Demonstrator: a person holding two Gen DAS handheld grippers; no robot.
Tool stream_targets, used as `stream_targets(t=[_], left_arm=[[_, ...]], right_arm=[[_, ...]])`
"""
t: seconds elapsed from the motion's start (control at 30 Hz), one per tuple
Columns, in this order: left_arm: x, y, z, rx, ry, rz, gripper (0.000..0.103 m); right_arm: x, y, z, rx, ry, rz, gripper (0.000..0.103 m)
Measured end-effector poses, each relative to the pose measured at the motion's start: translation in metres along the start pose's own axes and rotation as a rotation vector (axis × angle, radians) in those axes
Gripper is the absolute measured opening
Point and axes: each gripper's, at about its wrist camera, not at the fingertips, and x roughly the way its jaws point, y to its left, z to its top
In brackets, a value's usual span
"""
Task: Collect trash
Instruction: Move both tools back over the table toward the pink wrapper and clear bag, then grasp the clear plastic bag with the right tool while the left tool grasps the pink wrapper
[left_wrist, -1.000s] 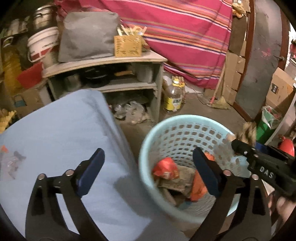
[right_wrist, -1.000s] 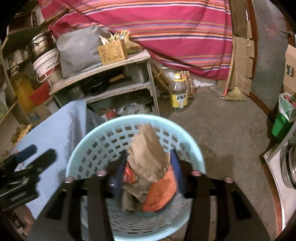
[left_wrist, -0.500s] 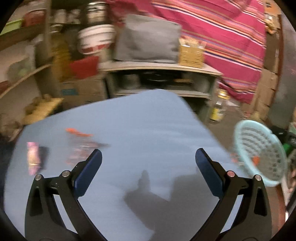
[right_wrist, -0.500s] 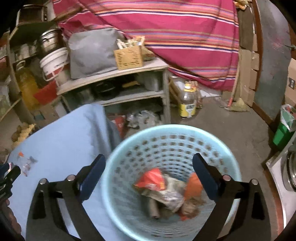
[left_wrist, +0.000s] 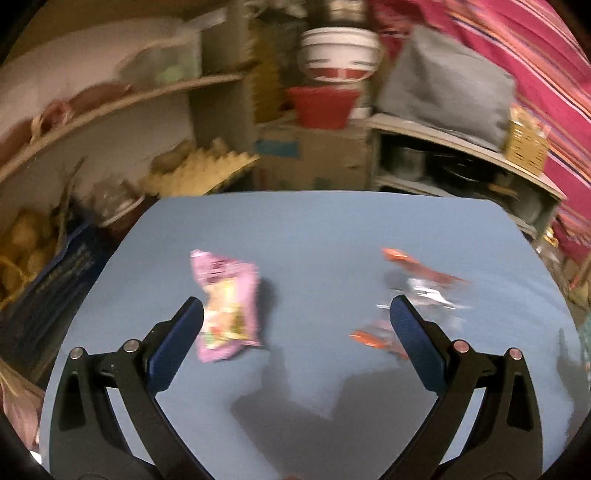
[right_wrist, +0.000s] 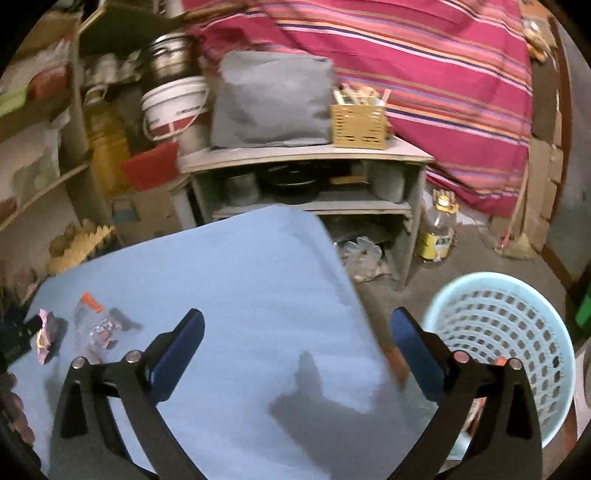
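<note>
1. Trash lies on the blue table (left_wrist: 332, 236) in front of your left gripper (left_wrist: 295, 325), whose jaws are spread wide with nothing between the pads.
2. Your pink snack wrapper (left_wrist: 225, 302) sits just beside the left finger (left_wrist: 177, 343) of that gripper, its lower edge level with the fingertip and partly inside the gap, though you cannot tell whether they touch.
3. Your orange-and-silver wrapper (left_wrist: 424, 280) lies crumpled just beyond the right finger (left_wrist: 417, 343), slightly farther away than the pink one.
4. A smaller orange scrap (left_wrist: 373, 338) rests against the inner side of that right finger, near its tip; blur hides its exact shape.
5. Your right gripper (right_wrist: 295, 328) hangs released over the near right part of the same table (right_wrist: 240, 277), holding nothing.
6. From the right wrist view, the pink snack wrapper (right_wrist: 44, 336) and the orange-and-silver wrapper (right_wrist: 96, 325) lie at the far left of the cloth, well apart from the right gripper.
7. The light blue basket (right_wrist: 517, 295) stands on the floor to the right of the table, just beyond the right gripper's right finger (right_wrist: 417, 350); a bit of orange shows through its holes.
8. Behind the table stand a wooden shelf (right_wrist: 306, 155) carrying a grey bag (right_wrist: 273, 103) and a small yellow crate (right_wrist: 358, 123).
</note>
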Motion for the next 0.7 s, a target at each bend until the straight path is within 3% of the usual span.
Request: stream_targets(t=[0.17, 0.33, 0.43, 0.57, 0.7], left_arm=[[0.025, 0.036, 0.006, -0.042, 0.026, 0.034, 0.098], [0.049, 0.05, 0.01, -0.037, 0.064, 0.023, 0.096], [0.064, 0.056, 0.01, -0.038, 0.1, 0.007, 0.081], [0.078, 0.065, 0.006, -0.035, 0.129, -0.004, 0.074], [0.093, 0.074, -0.002, -0.02, 0.194, -0.028, 0.041]], right_arm=[[0.007, 0.053, -0.005, -0.092, 0.029, 0.064, 0.098], [0.013, 0.101, -0.008, -0.14, 0.043, 0.087, 0.098], [0.019, 0.124, -0.004, -0.134, 0.066, 0.128, 0.098], [0.031, 0.165, 0.0, -0.16, 0.09, 0.152, 0.098], [0.039, 0.194, -0.003, -0.174, 0.111, 0.146, 0.098]])
